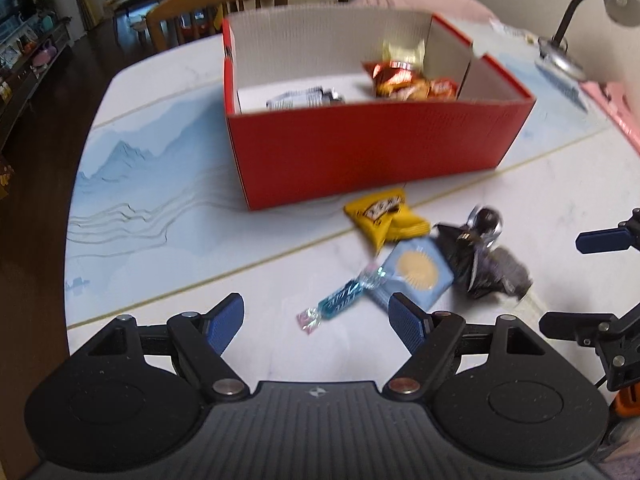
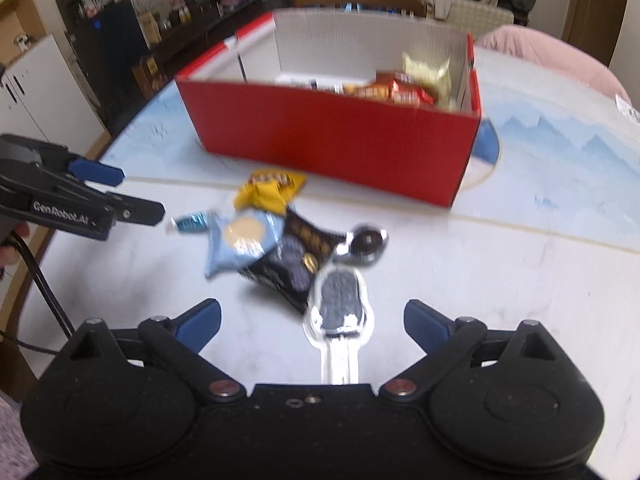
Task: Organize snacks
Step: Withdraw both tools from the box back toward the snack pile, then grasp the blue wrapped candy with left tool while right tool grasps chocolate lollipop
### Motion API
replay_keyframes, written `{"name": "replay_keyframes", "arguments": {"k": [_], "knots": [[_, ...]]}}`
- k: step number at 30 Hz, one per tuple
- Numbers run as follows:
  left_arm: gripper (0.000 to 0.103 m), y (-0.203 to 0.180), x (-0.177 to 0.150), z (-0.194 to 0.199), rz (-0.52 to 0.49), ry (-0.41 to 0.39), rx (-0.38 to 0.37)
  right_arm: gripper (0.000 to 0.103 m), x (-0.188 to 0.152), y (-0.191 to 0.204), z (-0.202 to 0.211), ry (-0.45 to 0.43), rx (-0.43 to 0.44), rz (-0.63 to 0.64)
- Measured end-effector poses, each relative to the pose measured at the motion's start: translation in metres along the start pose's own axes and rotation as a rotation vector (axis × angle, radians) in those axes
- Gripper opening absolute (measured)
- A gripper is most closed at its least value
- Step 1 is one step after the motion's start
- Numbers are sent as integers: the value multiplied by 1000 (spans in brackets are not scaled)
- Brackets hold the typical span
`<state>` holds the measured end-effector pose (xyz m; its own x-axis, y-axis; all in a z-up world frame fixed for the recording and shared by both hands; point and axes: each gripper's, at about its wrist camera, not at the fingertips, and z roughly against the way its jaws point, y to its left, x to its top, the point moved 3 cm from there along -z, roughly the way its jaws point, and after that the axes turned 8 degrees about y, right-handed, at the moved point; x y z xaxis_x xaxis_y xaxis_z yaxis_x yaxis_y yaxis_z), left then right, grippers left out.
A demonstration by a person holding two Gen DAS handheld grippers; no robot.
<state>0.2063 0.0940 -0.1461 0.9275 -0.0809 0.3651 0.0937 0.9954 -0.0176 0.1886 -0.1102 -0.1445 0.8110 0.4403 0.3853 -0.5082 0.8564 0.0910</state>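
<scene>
A red box [image 1: 360, 152] stands on the table and holds several snack packets [image 1: 400, 78]; it also shows in the right wrist view [image 2: 332, 140]. In front of it lies a loose pile: a yellow packet [image 1: 382, 216], a light blue biscuit packet [image 1: 416, 272], a blue wrapped candy [image 1: 340, 300], a black packet [image 1: 472, 256] and a clear-wrapped dark cookie [image 2: 340, 304]. My left gripper [image 1: 316, 316] is open, just short of the candy. My right gripper [image 2: 312, 320] is open, its fingers either side of the cookie.
A desk lamp [image 1: 576, 20] stands at the table's far right. Wooden chairs [image 1: 216, 8] stand behind the table. A pink cushion [image 2: 552, 56] lies beyond the box. The table's left edge [image 1: 80, 200] drops to a dark floor.
</scene>
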Motion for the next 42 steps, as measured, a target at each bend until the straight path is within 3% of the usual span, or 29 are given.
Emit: {"name": "replay_keyframes", "arguments": {"k": [13,19,25,32,37,42], "knots": [[77,-3,5,-35,-143,72,29,75,5,1,-32,91,-67,89],[60,-8,14,-49,-212,113,27,64,7,4,-37,103,-95,133],[56,-14,20,-53,-263,121,1,60,9,4,-43,109,-99,146],[30,-18,23,-53,-238,127,-50,46,11,2,-44,104,-68,132],[15,-15,21,-52,-188,116,-52,45,12,-5,-44,96,-81,94],[13,-6,17,-50,-84,110,-59,45,9,-13,-42,88,-93,47]]}}
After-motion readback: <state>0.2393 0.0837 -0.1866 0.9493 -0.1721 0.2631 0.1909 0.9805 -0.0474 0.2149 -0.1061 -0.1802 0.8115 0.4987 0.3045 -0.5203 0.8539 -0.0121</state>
